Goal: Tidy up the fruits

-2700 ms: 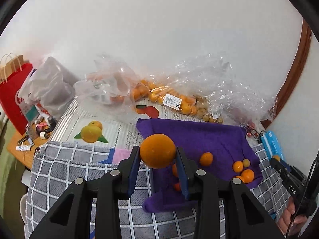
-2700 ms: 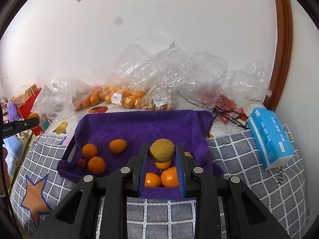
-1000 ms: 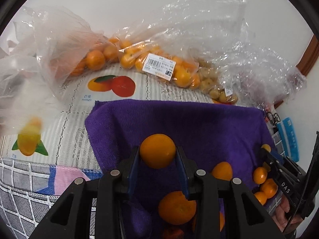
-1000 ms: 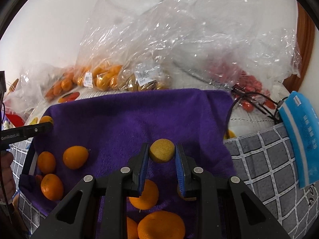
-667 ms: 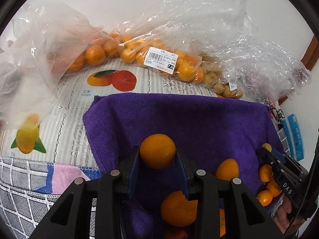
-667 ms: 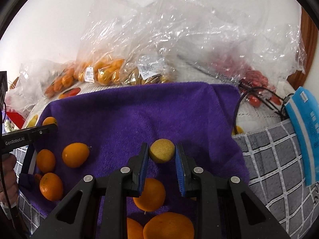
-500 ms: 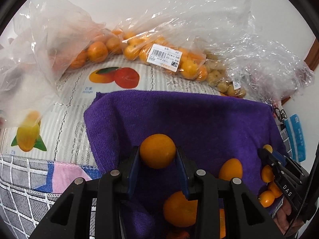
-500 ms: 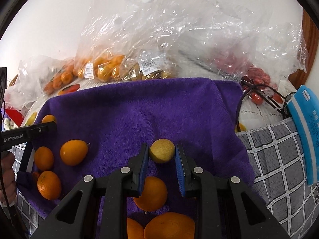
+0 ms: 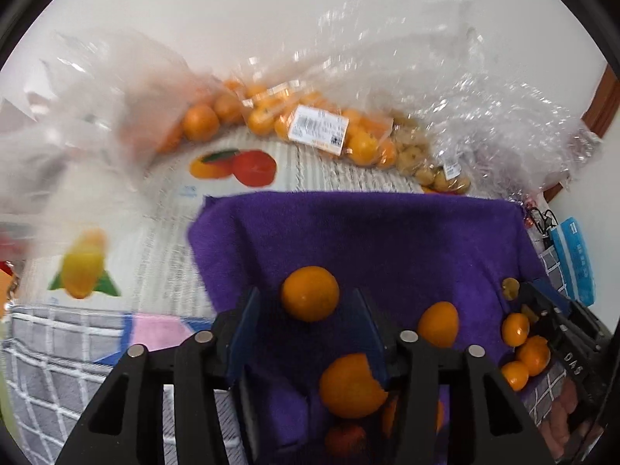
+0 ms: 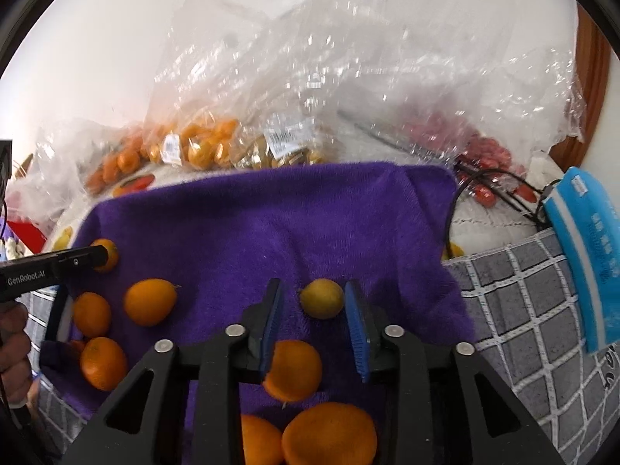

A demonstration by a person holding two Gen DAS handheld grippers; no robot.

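Oranges and a smaller yellow fruit lie scattered on a purple towel [image 9: 387,232] spread over a grey checked cloth [image 10: 523,310], as two hand-held grippers let go of their loads.

Seen from the left wrist, the left gripper [image 9: 308,310] has its blue-padded jaws opening, with an orange [image 9: 310,293] between them but gaps on both sides, so the pads no longer press it. At 5 o'clock from that orange, a larger orange [image 9: 350,385] sits on the towel, partly behind the right-hand finger.

Seen from the right wrist, the right gripper [image 10: 314,312] is likewise opening. The yellow fruit [image 10: 321,297] rests on the towel between its tips, close to the right-hand pad and clear of the left-hand one. At 6 o'clock, nearer the camera, three more oranges [image 10: 294,370] lie under the gripper body. At 9 o'clock, a cluster of oranges [image 10: 149,301] sits near the towel's left edge, beside the tip of the other gripper, which a hand [image 10: 13,352] holds.

Behind the towel, at 12 o'clock, clear plastic bags [image 10: 348,97] of packed fruit pile against a white wall. A blue tissue pack [image 10: 589,255] lies at 3 o'clock.
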